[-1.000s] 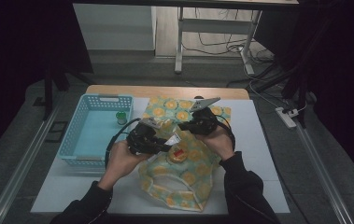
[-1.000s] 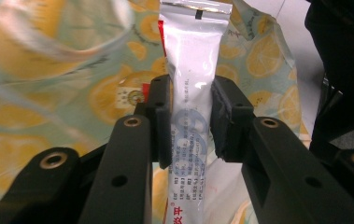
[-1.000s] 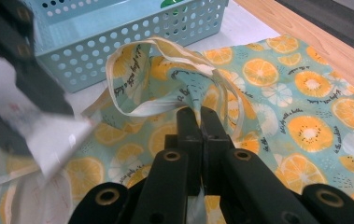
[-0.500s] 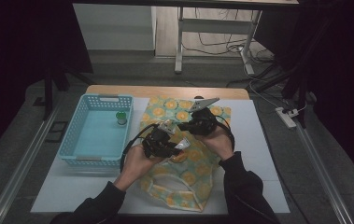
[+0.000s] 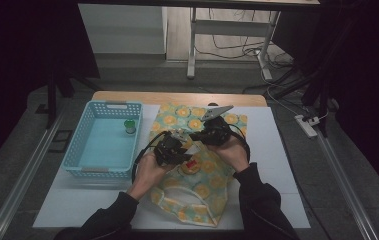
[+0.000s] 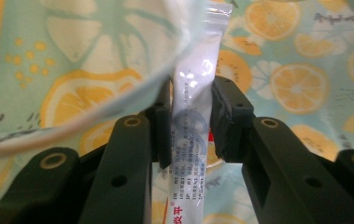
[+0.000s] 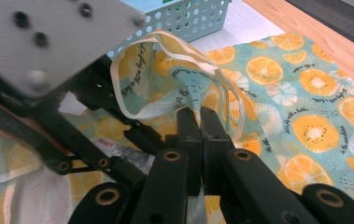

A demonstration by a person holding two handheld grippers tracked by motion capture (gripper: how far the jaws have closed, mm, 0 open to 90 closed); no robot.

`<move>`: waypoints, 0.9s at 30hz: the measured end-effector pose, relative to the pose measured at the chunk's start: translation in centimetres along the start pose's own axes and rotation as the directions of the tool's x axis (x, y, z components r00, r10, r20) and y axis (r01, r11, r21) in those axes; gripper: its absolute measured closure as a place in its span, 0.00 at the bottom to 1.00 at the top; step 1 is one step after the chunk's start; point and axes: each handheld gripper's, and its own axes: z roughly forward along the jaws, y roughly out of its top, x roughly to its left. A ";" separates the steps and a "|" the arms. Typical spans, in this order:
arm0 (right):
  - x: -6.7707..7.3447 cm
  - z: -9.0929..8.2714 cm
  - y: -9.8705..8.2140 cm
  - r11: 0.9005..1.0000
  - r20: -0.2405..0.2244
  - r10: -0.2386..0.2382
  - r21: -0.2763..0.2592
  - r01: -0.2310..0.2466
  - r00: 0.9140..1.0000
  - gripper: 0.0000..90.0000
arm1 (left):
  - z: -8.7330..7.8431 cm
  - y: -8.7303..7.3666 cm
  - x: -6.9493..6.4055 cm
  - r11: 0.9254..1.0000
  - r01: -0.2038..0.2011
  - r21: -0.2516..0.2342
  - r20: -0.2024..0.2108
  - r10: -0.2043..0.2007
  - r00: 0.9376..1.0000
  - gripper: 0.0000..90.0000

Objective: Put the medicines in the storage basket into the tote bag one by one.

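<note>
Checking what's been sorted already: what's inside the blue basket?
In the blue basket stands one small green-topped item near its far right corner; otherwise the floor looks bare. The near wall hides a strip.

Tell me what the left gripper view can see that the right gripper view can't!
The left gripper view looks along the left gripper, whose jaws hold a white sachet with small blue print, standing upright between them, its sealed top near a pale bag rim.

The right gripper view has the right gripper, jaws pinched together on the bag's edge, lifting the opening. It also has the blue basket, the wooden table edge and the left gripper's grey plate.

Both views share the orange-slice fabric bag.
</note>
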 end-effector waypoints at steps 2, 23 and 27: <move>0.0 0.1 0.0 1.000 0.001 -0.001 0.001 0.001 1.000 0.99 | 0.2 -0.1 0.2 1.000 0.000 -0.002 -0.020 -0.001 1.000 0.78; 0.3 1.0 -0.2 1.000 0.000 -0.012 0.016 0.012 1.000 0.99 | 1.9 -0.9 1.8 0.998 0.064 0.019 -0.113 -0.061 0.992 0.76; 0.3 1.0 -0.2 1.000 0.001 -0.012 0.015 0.012 1.000 1.00 | 1.8 -0.9 1.9 0.997 0.073 0.008 -0.099 -0.072 0.992 0.73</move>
